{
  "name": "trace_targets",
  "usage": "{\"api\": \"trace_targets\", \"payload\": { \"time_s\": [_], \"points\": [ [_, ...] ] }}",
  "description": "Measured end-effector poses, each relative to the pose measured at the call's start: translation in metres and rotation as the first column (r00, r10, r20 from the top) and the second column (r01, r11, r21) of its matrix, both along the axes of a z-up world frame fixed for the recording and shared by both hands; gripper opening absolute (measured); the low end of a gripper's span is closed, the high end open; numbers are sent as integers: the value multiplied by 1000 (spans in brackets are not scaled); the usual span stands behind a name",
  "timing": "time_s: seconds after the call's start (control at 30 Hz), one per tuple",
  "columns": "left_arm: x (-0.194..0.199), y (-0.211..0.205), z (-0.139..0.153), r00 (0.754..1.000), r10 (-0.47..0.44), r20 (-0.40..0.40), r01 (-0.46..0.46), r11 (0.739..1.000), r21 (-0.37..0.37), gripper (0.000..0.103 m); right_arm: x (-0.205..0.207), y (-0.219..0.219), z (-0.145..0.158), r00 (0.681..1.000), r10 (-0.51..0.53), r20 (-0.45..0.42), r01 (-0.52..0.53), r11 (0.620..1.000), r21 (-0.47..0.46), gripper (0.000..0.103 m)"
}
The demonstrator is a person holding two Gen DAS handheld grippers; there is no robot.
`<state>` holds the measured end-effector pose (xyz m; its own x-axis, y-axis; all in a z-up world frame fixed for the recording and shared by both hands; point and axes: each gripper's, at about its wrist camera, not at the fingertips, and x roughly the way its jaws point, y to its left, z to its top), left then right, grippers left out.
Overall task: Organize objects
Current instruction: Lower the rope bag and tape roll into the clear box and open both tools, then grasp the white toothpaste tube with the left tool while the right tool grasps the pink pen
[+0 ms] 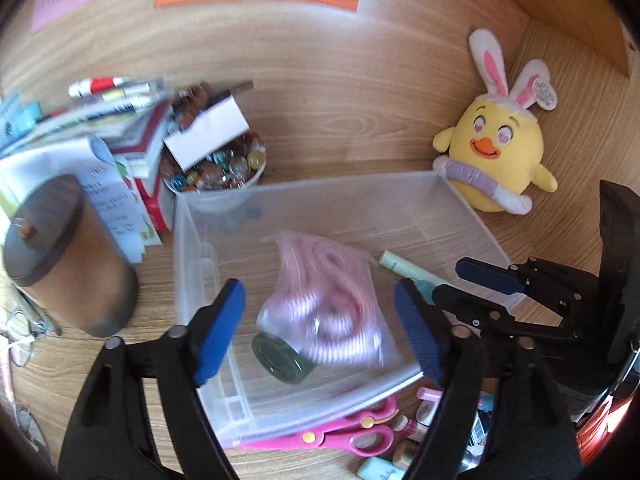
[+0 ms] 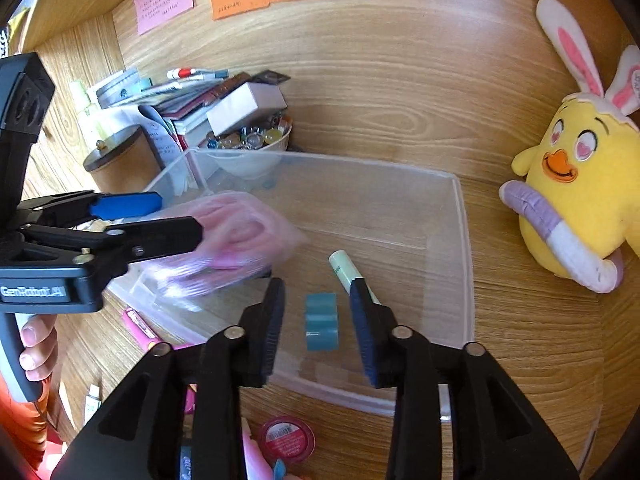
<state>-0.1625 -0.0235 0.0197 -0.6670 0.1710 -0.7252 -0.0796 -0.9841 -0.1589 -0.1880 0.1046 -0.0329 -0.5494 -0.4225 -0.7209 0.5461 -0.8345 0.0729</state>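
The left hand-held gripper (image 1: pixel 320 328) hung with its blue ribbed pads spread apart over a clear plastic bin (image 1: pixel 472 216), where a crinkled bag of pink coils (image 1: pixel 328 288) and a dark glass jar (image 1: pixel 284 358) lay. The right hand-held gripper (image 2: pixel 318 320) stood parted around a teal block (image 2: pixel 321 322). Wood-grain surface (image 1: pixel 340 120); a plush chick (image 1: pixel 496 156) beside the bin.

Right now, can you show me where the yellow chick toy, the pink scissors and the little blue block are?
yellow chick toy (image 2: pixel 580 208), right wrist view, on its yellow belly.
pink scissors (image 1: pixel 340 436), left wrist view, on the pink handles below the bin.
little blue block (image 2: pixel 321 322), right wrist view, on its front face.
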Motion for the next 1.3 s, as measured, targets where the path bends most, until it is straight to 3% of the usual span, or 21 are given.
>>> {"api": "trace_targets", "payload": {
  "time_s": [0.23,0.43,0.83,1.1,1.3],
  "points": [
    [33,1,22,996,22,-83,-26,998,-49,99,23,15,20,999,2,-49,-3,999,-37,49],
    [64,1,23,995,31,-97,-39,996,-77,100,49,36,29,997,-4,-79,-1,998,-63,55],
    [121,-4,-20,993,112,-26,-115,984,-137,100,86,64,10,999,-15,-41,12,997,-78,56],
    [151,-13,-56,985,156,75,-151,986,-67,100,97,68,-19,1000,4,28,-2,999,-52,55],
    [169,-9,-67,980,166,108,-160,985,-65,100,100,65,-33,998,23,59,-21,999,-34,51]
  ]
}}
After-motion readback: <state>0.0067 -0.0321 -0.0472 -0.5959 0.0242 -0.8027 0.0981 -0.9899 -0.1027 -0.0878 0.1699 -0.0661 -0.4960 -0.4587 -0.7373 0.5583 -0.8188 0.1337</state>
